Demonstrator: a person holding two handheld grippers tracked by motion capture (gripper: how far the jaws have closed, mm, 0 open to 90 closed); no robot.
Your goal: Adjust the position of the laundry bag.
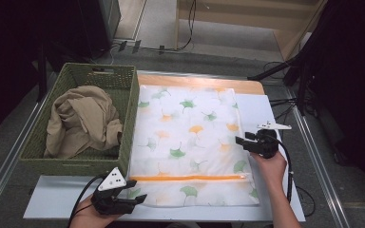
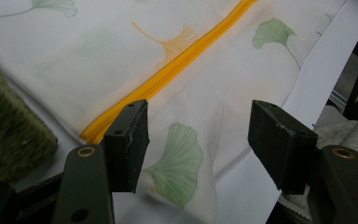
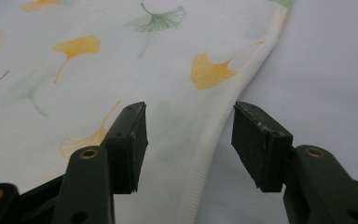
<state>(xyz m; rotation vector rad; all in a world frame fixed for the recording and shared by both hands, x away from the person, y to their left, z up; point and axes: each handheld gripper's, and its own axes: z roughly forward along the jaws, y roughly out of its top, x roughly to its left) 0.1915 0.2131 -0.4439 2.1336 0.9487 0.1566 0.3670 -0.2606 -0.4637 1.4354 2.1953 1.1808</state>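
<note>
From above, my left tongs (image 1: pixel 132 197) hover open at the near left corner of the white table (image 1: pixel 280 114), their tips over the near left corner of a flat mesh laundry bag (image 1: pixel 190 137) printed with ginkgo leaves. My right tongs (image 1: pixel 241 141) gape at the bag's right edge. A woven green basket (image 1: pixel 123 114) at the table's left edge holds a crumpled beige garment (image 1: pixel 83 121).

Along my left tongs (image 2: pixel 198 133), the jaws stand wide apart over the bag's corner (image 2: pixel 177 163), just beside the end of its orange zipper (image 2: pixel 168 74). The fine-ribbed mesh looks thin and limp; a shallow bite could pinch one layer only, and I judge the bag may then slide across the smooth table.

Along my right tongs (image 3: pixel 189 140), both jaws stand apart and empty, straddling the bag's soft rolled hem (image 3: pixel 200 172). Closing off-centre could let that hem slip out, or bunch the fabric.
</note>
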